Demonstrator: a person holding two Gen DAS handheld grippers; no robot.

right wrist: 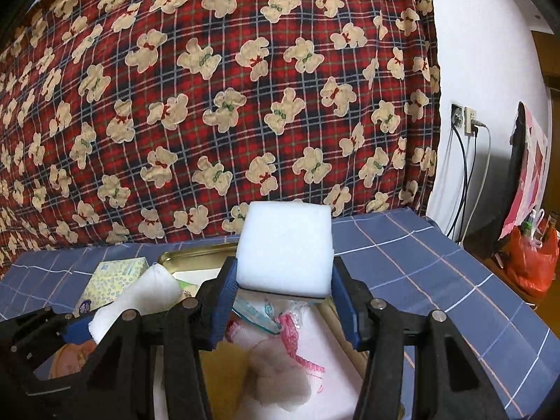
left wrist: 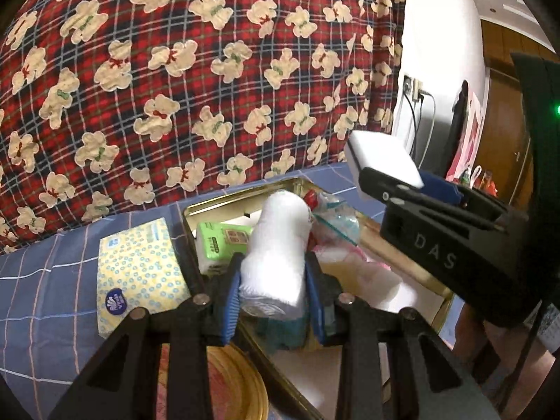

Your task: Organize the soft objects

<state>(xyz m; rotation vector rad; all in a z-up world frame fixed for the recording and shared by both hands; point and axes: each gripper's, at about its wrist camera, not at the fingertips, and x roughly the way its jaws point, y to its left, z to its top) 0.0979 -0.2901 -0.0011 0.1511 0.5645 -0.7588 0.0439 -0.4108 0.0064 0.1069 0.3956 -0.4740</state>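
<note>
Left wrist: white roll (left wrist: 276, 248) clamped between the jaws, above tin (left wrist: 241, 192)

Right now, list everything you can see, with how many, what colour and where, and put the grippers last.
White cloth roll: one, white, clamped in the left gripper above the tin.
White foam block: one, white, clamped in the right gripper above the tin.
Gold tin: one, gold, open on the blue bed sheet.
Green tissue pack: one, green, inside the tin at its left.
Pink-edged cloth: one, white with pink, inside the tin.
Yellow tissue pack: one, yellow with blue rings, on the sheet left of the tin.
Bed sheet: one, blue checked, under everything.
Bear blanket: one, red plaid, behind the tin.
Red bag: one, far right.
Left gripper: black, blue pads.
Right gripper: black, blue pads.
</note>
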